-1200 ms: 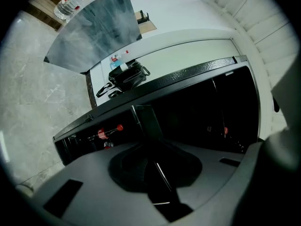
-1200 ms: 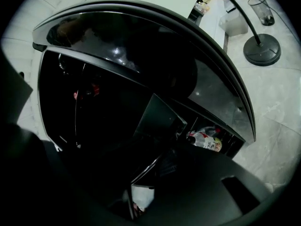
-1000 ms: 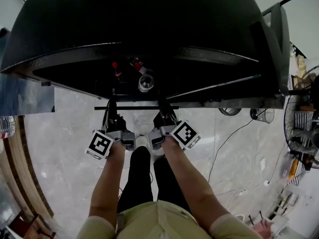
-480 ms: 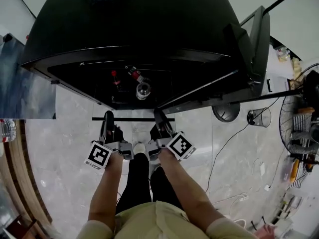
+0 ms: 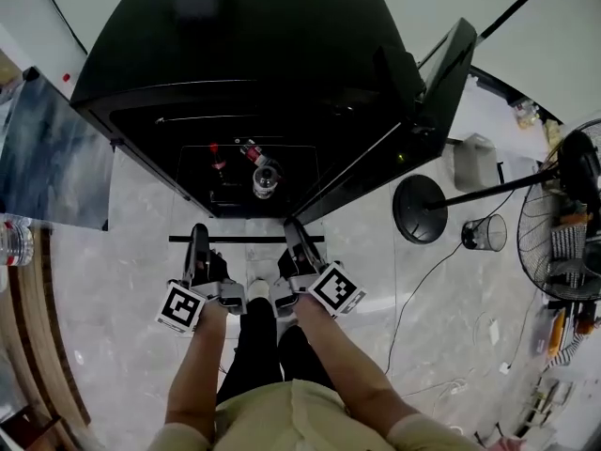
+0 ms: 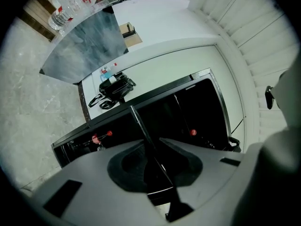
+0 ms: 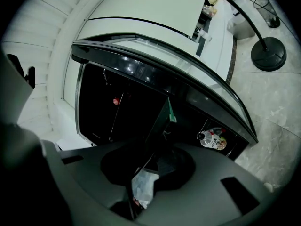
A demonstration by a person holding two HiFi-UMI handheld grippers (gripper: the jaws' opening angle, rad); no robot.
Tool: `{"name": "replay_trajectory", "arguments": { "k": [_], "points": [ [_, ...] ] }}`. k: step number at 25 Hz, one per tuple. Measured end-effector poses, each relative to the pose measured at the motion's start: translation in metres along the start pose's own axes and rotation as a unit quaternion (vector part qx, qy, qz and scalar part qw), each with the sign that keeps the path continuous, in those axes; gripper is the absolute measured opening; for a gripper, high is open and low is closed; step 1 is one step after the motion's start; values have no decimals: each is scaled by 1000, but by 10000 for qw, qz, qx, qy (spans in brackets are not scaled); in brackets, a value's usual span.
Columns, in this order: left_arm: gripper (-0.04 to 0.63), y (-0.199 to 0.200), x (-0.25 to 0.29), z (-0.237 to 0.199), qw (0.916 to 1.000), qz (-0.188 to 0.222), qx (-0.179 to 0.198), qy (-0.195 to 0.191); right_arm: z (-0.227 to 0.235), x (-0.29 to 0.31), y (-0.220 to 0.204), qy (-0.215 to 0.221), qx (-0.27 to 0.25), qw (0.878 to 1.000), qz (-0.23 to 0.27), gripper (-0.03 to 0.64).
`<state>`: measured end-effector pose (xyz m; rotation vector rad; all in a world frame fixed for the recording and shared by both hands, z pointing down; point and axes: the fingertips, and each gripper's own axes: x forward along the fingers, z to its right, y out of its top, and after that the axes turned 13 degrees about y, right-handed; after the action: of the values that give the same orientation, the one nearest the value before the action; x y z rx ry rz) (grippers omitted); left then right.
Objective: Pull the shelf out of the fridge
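A black fridge [image 5: 244, 54] stands in front of me with its door [image 5: 437, 78] swung open to the right. The glass shelf [image 5: 246, 240] is out in front of the fridge, level over the floor, and shows as a thin dark bar. My left gripper [image 5: 199, 240] is shut on its left part and my right gripper [image 5: 293, 233] on its right part. In the left gripper view the shelf edge [image 6: 141, 126] runs between the jaws of the left gripper [image 6: 153, 147]. In the right gripper view the glass pane [image 7: 157, 126] sits between the jaws of the right gripper [image 7: 153, 159].
Bottles [image 5: 263, 178] lie low inside the fridge. A marble counter [image 5: 47, 158] with water bottles [image 5: 14, 238] is at the left. A stand's round base [image 5: 418, 209], a wire bin [image 5: 479, 233], a fan [image 5: 568, 242] and floor cables are at the right.
Both grippers have drawn back from the fridge with the shelf between them. The shelf's edge, at the fridge opening a second ago, now hangs over the floor in front of it.
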<state>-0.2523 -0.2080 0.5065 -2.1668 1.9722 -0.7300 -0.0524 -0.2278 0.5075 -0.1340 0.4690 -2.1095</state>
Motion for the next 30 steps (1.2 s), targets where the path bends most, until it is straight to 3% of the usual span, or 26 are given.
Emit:
{"name": "replay_trajectory", "arguments": {
  "k": [19,30],
  "points": [
    [74,8,-80,57,9992,265,-25,-302,-86,-46,14,416,-192,9988,-155,75],
    [74,17,-123,90,9975,468,191,-487,-126,-68,15,753,-205,9964,-334,81]
  ]
}}
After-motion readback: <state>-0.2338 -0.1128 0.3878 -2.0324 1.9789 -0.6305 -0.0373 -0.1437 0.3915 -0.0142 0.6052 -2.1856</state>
